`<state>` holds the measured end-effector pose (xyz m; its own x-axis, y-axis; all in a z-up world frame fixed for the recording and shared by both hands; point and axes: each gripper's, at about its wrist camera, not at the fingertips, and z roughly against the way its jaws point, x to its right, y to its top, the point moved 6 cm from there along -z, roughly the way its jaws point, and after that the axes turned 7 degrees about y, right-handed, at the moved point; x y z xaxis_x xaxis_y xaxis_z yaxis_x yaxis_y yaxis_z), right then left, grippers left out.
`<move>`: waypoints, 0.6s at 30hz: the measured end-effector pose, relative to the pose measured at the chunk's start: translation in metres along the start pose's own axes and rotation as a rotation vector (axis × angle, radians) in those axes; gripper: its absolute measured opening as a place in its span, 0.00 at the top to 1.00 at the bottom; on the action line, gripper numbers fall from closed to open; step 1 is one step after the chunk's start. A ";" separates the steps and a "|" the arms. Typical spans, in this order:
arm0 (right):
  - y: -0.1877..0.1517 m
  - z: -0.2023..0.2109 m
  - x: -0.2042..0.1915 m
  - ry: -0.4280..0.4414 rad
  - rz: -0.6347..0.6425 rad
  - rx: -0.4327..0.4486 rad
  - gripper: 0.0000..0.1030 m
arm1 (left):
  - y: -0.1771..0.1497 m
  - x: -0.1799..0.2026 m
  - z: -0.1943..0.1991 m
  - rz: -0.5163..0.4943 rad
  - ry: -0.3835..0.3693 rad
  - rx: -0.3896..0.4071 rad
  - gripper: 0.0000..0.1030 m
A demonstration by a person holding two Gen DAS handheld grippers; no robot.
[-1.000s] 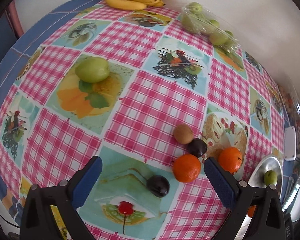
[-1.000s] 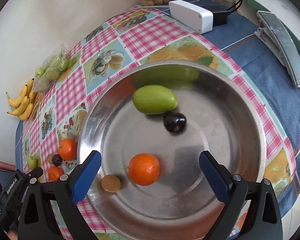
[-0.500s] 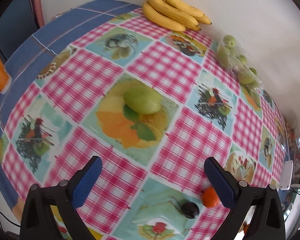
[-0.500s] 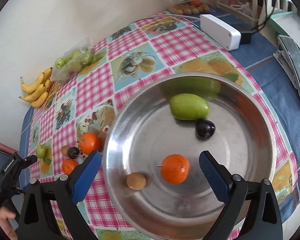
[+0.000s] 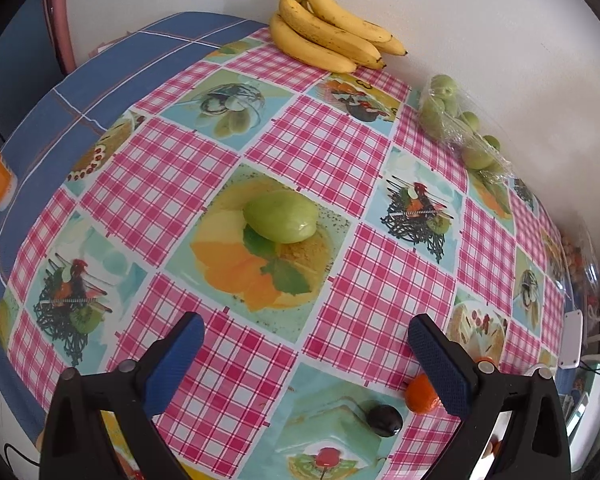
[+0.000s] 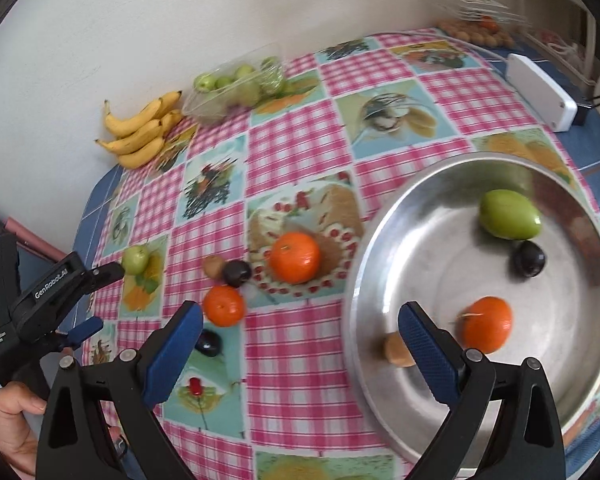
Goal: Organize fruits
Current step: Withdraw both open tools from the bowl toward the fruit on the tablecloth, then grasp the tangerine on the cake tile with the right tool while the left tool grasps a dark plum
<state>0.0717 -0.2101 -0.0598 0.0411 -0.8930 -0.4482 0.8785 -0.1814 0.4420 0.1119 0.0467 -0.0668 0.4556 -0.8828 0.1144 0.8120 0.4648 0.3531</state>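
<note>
The table (image 6: 300,336), under a pink checked cloth with fruit pictures, fills both views and meets a white wall at 12 o'clock. At 3 o'clock in the right wrist view sits the wide steel bowl (image 6: 380,320), holding a green mango (image 6: 508,214), a dark plum (image 6: 529,259), an orange (image 6: 487,324) and a small brown fruit (image 6: 396,350). The left gripper (image 5: 306,364) hangs over the cloth with jaws spread wide and nothing between them; a hand (image 6: 12,428) grips its handle at 8 o'clock in the right view. The right gripper (image 6: 300,350) is likewise released, poised above the table's middle. Bananas (image 5: 332,36) and bagged green fruit (image 5: 456,124) lie by the wall. A loose green fruit (image 5: 282,218) rests at 12 o'clock from the left gripper, now nearer than a second ago. Two oranges (image 6: 295,257), a plum and a brown fruit cluster left of the bowl, which has slid from centre toward 3 o'clock.
</note>
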 end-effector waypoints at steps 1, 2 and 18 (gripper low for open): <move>-0.002 -0.003 -0.004 0.004 0.008 -0.007 0.05 | 0.000 0.000 -0.001 -0.001 0.005 -0.002 0.00; -0.004 -0.008 -0.010 0.006 0.021 -0.023 0.05 | -0.001 0.000 -0.001 0.000 0.006 -0.003 0.00; -0.005 -0.052 -0.036 -0.036 0.101 -0.073 0.05 | -0.009 -0.007 -0.010 -0.011 0.027 -0.048 0.00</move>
<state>0.0906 -0.1557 -0.0862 0.1151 -0.9196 -0.3755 0.9031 -0.0605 0.4251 0.1054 0.0494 -0.0801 0.4559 -0.8859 0.0861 0.8329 0.4587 0.3096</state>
